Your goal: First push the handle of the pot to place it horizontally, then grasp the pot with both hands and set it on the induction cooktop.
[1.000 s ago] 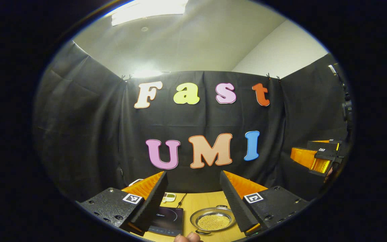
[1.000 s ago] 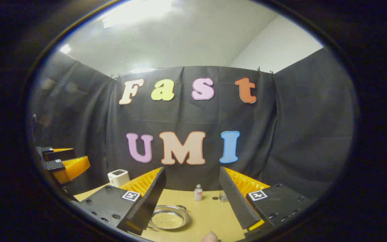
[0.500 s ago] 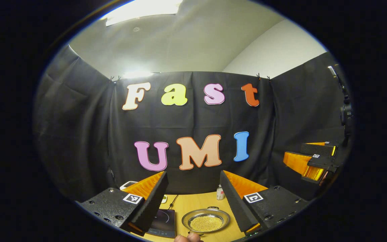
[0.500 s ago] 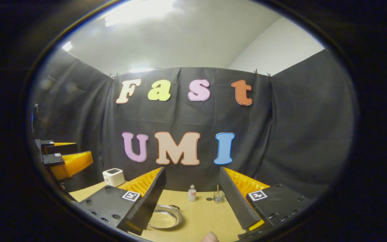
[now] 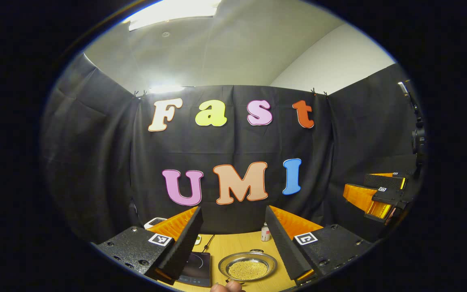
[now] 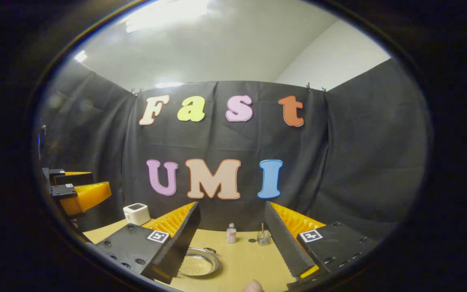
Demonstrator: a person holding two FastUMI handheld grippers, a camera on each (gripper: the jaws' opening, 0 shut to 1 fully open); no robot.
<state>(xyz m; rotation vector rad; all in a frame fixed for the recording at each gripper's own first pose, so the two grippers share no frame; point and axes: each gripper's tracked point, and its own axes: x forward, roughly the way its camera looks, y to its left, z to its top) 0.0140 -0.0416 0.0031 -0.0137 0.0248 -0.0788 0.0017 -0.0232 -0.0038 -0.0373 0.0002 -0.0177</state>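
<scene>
Black cloth walled off the booth on 3 sides, with a pale ceiling and a bright light panel above, and a light wooden bench (image 5: 237, 245) sat low down. Both tools were held up in the air, well above the bench, not touching anything.

From the left gripper view, the left tool (image 5: 233, 239) had its 2 fingers spread wide, released, nothing between them. Down in that gap sat the pot (image 5: 247, 266), a shallow shiny metal thing with a yellowish mesh-looking bottom, resting flat on the bench. Just left of it, apart from it, was the dark induction cooktop (image 5: 196, 265), partly hidden behind the tool's left finger. A small white bottle (image 5: 264, 233) stood farther back. The right tool (image 5: 373, 194) showed off at the right edge, fingers apart too.

From the right gripper view, the right tool (image 6: 233, 237) was also released and empty. The pot (image 6: 198, 263) sat near-left, half tucked behind the left finger. Farther back were the bottle (image 6: 231, 234), a little glass jar (image 6: 263, 238) and a white box-shaped gadget (image 6: 136, 213) at far left. The left tool (image 6: 81, 192) hung at the left edge.
</scene>
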